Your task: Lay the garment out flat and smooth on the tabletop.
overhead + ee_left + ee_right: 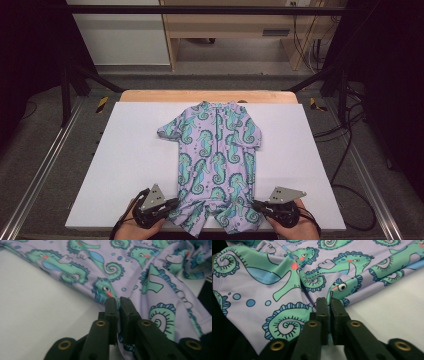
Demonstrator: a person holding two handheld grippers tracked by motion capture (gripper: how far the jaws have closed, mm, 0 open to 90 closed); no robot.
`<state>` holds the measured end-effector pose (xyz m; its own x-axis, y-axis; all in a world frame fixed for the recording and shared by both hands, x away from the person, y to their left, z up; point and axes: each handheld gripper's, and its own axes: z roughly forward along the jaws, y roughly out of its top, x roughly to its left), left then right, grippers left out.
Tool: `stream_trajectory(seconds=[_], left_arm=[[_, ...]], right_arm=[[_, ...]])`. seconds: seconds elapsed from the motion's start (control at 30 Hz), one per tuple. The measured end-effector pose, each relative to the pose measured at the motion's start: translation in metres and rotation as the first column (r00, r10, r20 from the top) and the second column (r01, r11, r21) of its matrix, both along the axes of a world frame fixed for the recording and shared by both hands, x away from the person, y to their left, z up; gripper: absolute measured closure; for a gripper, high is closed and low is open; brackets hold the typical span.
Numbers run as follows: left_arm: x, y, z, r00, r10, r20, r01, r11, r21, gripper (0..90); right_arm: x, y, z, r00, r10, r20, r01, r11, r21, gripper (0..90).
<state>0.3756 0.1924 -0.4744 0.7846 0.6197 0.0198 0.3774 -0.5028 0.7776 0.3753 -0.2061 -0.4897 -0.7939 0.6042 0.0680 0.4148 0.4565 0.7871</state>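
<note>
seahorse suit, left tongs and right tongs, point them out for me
seahorse suit (216,150): high view, middle of the front.
left tongs (119,302): left gripper view, between the tips, at the suit's edge.
right tongs (329,302): right gripper view, between the tips, at the suit's edge.

soft, smooth printed cloth for the romper; matt white counter with wooden edge; matt black plastic fingers.

The romper is lilac, printed all over with teal seahorses edged in dark blue, pale-blue fins, pink-red spots and small blue bubbles. Beneath the romper the table is plain white, both grippers black.
</note>
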Motion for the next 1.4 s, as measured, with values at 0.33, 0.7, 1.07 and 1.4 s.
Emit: stream_trajectory(seconds=[0.33,0.7,1.07,1.4], left_arm=[[0.028,0.003,0.005,0.9927,0.1,0.068,-0.095,0.9935,-0.062,54.2],[0.057,-0.016,-0.01,0.9956,0.093,0.001,-0.093,0.9937,0.062,46.8],[0.056,-0.013,-0.009,0.9957,0.09,-0.022,-0.089,0.9948,0.049,80.2],[0.052,-0.003,-0.002,0.9854,0.154,0.072,-0.158,0.9859,0.054,89.2]], right_arm=[[0.021,0.006,0.006,0.9943,-0.106,0.01,0.105,0.993,0.054,40.7],[0.05,0.017,0.0,0.9899,-0.14,-0.023,0.139,0.989,-0.043,35.8],[0.045,0.019,-0.001,0.9892,-0.145,0.018,0.146,0.987,-0.06,48.4],[0.044,0.016,0.0,0.9934,-0.113,0.02,0.113,0.993,-0.046,85.7]])
